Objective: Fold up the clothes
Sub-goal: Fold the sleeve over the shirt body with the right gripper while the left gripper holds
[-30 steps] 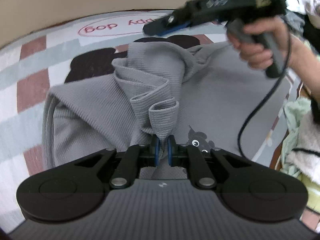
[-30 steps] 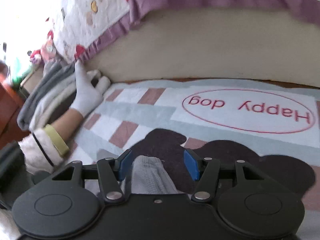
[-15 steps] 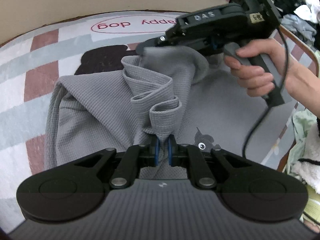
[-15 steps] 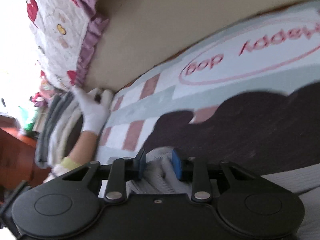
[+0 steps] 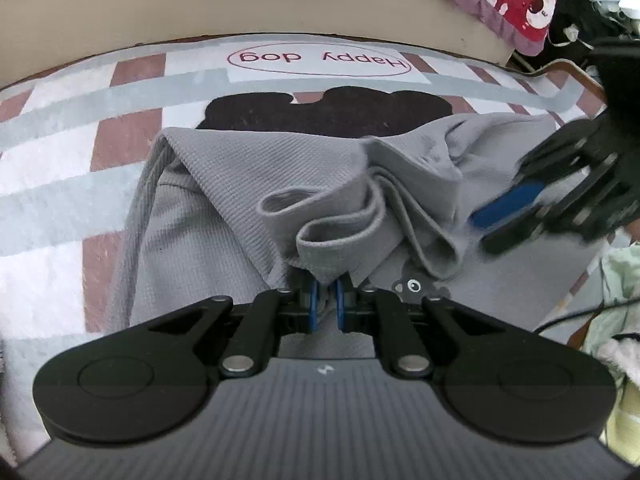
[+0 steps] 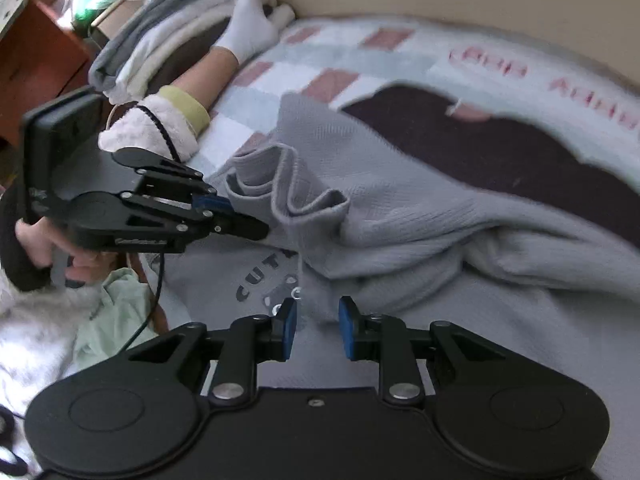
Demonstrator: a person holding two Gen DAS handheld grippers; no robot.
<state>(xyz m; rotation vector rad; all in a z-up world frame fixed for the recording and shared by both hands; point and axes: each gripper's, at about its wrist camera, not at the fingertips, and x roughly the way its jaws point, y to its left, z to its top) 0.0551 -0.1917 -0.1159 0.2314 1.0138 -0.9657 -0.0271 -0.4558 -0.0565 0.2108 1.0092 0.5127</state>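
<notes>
While the left gripper (image 5: 325, 300) is clamped on the bunched cuff of the grey sweatshirt (image 5: 224, 216) lying on the rug (image 5: 60, 184), the right gripper (image 6: 317, 326) is closing with a fold between its pads, not pinched yet. Sleeve runs off toward 2 o'clock from the left fingers, so the right hand's nearer.

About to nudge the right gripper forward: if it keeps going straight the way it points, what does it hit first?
The gray sweatshirt. The right gripper, jaws closing, already has a fold of that fabric between its pads, and more bunched cloth lies just ahead. Beyond that is the rug, though depth is hard to judge.
</notes>
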